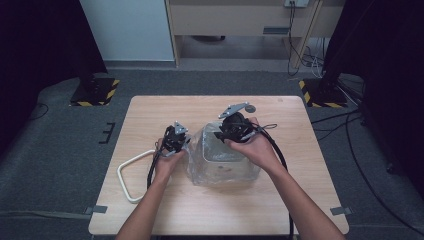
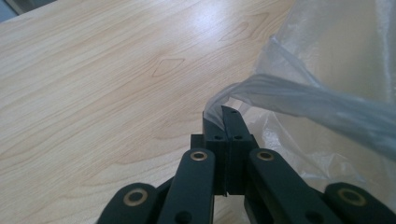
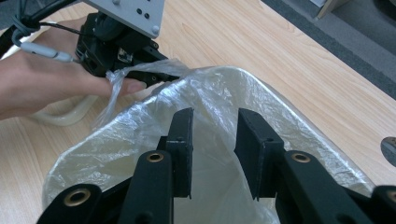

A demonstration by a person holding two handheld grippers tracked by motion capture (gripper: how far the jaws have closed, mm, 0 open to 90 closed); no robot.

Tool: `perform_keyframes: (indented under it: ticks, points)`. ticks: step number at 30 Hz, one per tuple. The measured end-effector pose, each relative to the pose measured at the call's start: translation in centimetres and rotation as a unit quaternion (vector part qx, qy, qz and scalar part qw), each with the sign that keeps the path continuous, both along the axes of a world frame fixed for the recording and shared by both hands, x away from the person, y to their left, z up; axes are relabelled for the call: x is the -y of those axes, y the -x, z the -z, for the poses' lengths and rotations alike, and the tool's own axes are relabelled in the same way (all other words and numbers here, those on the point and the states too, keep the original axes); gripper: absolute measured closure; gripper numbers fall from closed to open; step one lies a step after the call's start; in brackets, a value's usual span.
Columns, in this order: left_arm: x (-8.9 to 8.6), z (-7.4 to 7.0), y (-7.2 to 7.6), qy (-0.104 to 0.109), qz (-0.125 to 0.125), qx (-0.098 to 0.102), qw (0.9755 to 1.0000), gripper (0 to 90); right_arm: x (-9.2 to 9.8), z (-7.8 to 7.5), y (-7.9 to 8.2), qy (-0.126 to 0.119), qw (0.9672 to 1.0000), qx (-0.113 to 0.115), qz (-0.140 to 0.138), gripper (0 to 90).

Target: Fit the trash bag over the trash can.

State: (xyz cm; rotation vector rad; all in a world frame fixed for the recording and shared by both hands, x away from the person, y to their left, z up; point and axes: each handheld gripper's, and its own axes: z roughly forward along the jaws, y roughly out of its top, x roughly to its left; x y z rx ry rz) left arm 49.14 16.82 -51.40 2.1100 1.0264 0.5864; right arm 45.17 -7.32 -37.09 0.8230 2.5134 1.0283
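A clear plastic bag (image 1: pixel 222 162) stands in the middle of the wooden table (image 1: pixel 165 107), draped around a pale box-shaped container. My left gripper (image 1: pixel 176 139) is at the bag's left side, and its jaws are shut on a stretched strip of the film. In the left gripper view the closed tips (image 2: pixel 224 116) pinch that strip of the bag (image 2: pixel 317 107). My right gripper (image 1: pixel 226 134) hovers over the bag's far rim. Its jaws (image 3: pixel 214 126) stand apart above the open mouth of the bag (image 3: pixel 219 93), pressing on nothing. The left gripper (image 3: pixel 156 77) shows beyond, pulling the film.
A white loop-shaped tube (image 1: pixel 131 172) lies on the table left of the left hand and shows behind it (image 3: pixel 60 116). Black cables trail from both grippers toward the near edge. Bare wood runs along the table's far side and right side.
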Motion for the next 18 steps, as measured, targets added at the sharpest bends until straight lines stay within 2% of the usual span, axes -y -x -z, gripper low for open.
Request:
perform_keyframes:
  ticks: [2, 5, 6, 9, 11, 14, 18]
  points:
    - [0.2, -0.1, 0.3, 0.006, 0.000, 0.009, 0.9999, 87.2, 0.0, 0.0, 0.0, 0.004, 1.0000, -0.002, 0.003, 66.8]
    - [0.5, -0.5, 0.8, -0.002, 0.001, 0.016, 0.9999, 72.6, 0.2, 0.1, -0.1, 0.004, 1.0000, 0.000, 0.003, 66.9]
    - [0.5, -0.5, 1.0, 0.003, -0.003, 0.022, 0.9997, 68.7, 0.2, 0.0, -0.1, 0.003, 1.0000, -0.002, 0.005, 66.8]
    - [0.4, -0.9, 1.3, 0.004, -0.004, 0.021, 0.9998, 59.1, 0.4, 0.1, -0.2, 0.004, 1.0000, 0.000, 0.006, 66.5]
    - [0.3, -1.2, 1.7, -0.006, -0.003, 0.021, 0.9997, 55.6, 0.6, 0.1, -0.3, 0.004, 1.0000, 0.000, 0.007, 66.2]
    - [0.0, -1.6, 2.5, 0.005, -0.007, 0.026, 0.9996, 50.8, 0.8, 0.2, -0.3, 0.000, 1.0000, -0.001, 0.008, 66.3]
    - [0.1, -2.0, 3.0, 0.003, 0.002, 0.029, 0.9996, 49.2, 0.9, 0.2, -0.4, -0.002, 0.9999, -0.003, 0.010, 68.6]
